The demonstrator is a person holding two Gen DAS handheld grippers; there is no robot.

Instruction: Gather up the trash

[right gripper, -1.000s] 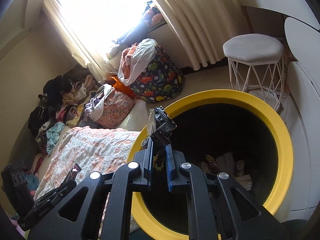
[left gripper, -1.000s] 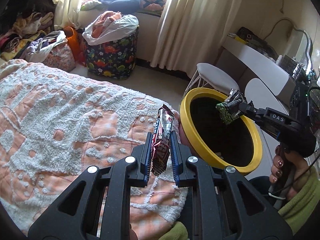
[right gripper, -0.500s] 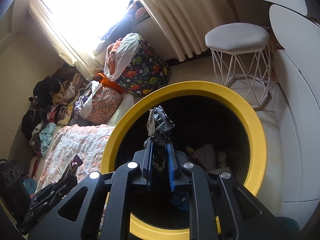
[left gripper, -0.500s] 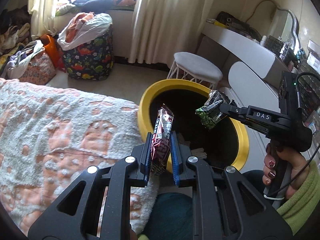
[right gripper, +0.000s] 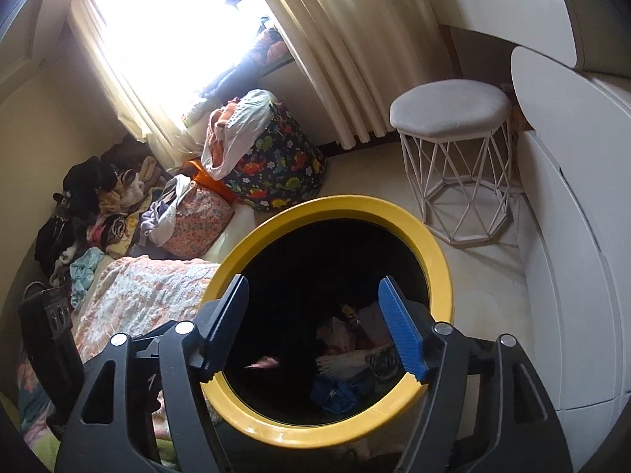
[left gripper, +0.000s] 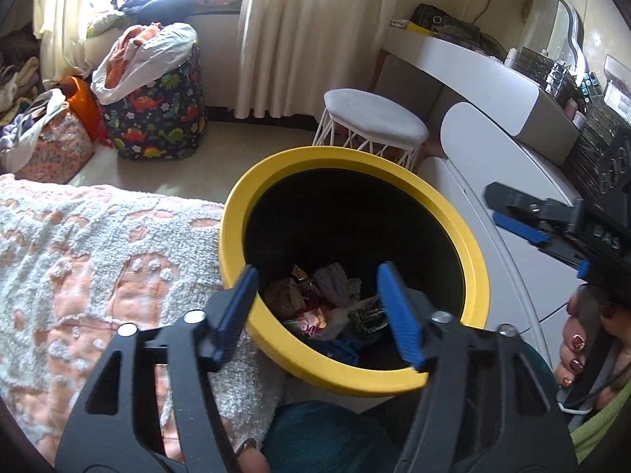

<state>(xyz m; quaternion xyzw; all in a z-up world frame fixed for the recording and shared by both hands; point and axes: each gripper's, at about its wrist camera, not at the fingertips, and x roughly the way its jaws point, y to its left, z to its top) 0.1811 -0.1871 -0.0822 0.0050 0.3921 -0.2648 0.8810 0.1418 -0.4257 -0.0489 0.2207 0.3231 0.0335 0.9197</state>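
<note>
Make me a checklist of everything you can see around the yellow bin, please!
Surface: bed blanket, white and orange, beside the bin.
Job's things: yellow bin with a dark inside; wrappers piled at the bottom.
Clutter: dinosaur basket stuffed with clothes; clothes heap by the wall.
Grippers: left gripper open over the bin, nothing between the jaws, which have just been opening; right gripper the same.
Cables: a thin white cable near the hand holding the right gripper.
Surroundings: white stool, curtains, bright window, white dresser.
</note>
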